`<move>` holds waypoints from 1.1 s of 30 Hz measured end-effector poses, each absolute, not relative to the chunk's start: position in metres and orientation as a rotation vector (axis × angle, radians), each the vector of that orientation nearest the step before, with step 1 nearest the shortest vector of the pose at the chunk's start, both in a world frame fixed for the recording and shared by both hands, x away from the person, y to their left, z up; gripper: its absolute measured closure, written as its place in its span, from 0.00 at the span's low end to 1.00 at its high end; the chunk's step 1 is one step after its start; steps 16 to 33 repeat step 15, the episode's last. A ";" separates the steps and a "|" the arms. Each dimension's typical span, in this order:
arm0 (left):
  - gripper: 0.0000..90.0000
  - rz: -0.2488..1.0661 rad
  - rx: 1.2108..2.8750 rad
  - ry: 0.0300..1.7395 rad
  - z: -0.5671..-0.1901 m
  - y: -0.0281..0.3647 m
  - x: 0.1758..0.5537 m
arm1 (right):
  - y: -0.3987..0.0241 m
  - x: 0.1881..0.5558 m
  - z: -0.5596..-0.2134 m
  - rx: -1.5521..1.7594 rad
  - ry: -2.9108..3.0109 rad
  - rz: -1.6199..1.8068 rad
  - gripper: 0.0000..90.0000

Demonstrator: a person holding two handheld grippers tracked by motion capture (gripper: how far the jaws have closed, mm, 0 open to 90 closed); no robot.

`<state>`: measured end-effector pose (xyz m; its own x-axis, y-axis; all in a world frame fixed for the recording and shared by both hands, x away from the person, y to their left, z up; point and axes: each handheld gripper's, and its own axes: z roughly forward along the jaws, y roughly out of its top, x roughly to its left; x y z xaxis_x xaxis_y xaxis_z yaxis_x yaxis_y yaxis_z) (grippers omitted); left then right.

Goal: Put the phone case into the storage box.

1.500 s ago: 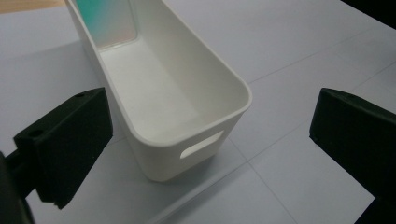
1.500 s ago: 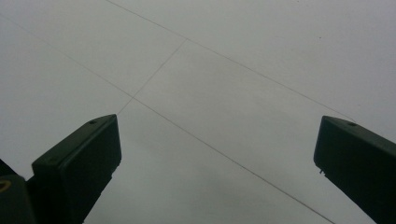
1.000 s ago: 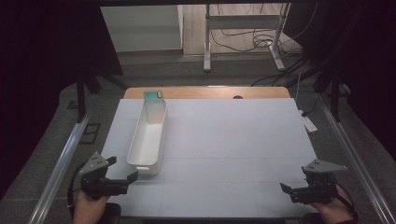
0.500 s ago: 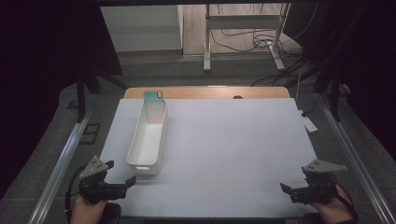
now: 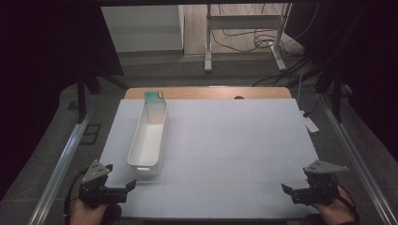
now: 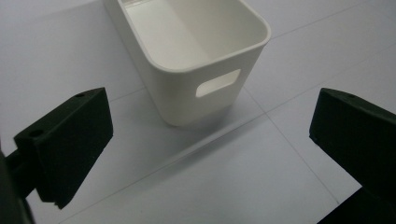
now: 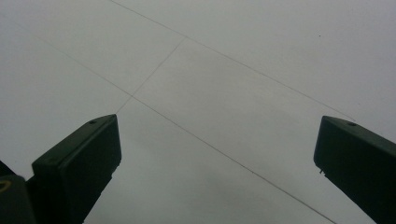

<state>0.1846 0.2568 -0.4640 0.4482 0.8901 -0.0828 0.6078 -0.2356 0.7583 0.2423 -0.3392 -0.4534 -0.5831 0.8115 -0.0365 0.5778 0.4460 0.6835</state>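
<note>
Leftmost, we log the left gripper point(image 5: 123, 187) at the near left corner of the table point(image 5: 234, 140), held in a hand point(image 5: 89, 211) that comes in from the bottom edge. In the left gripper view we see its jaws spread wide, with nothing between them but bare white tabletop. Just beyond it we note a long white bin point(image 5: 149, 139), narrow, standing lengthwise away from us on the left part of the table. Its near end point(image 6: 205, 88) has a slot handle point(image 6: 218, 83), and its inside looks bare where we can see it. At its far end we list a teal object point(image 5: 153, 96); we cannot tell what it is. Across the wide white middle, crossed by faint lines, we come to the right gripper point(image 5: 287, 189) at the near right corner, in the other hand point(image 5: 335, 213). Its jaws also stand wide apart, holding nothing, over plain tabletop.
</note>
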 end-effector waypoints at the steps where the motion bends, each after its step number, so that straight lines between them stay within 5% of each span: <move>1: 0.00 0.484 1.958 1.259 -0.464 0.256 0.185 | -0.339 0.242 -0.453 1.180 2.343 0.901 0.01; 33: 0.02 0.496 2.005 1.287 -0.466 0.251 0.189 | -0.339 0.243 -0.454 1.179 2.346 0.895 0.01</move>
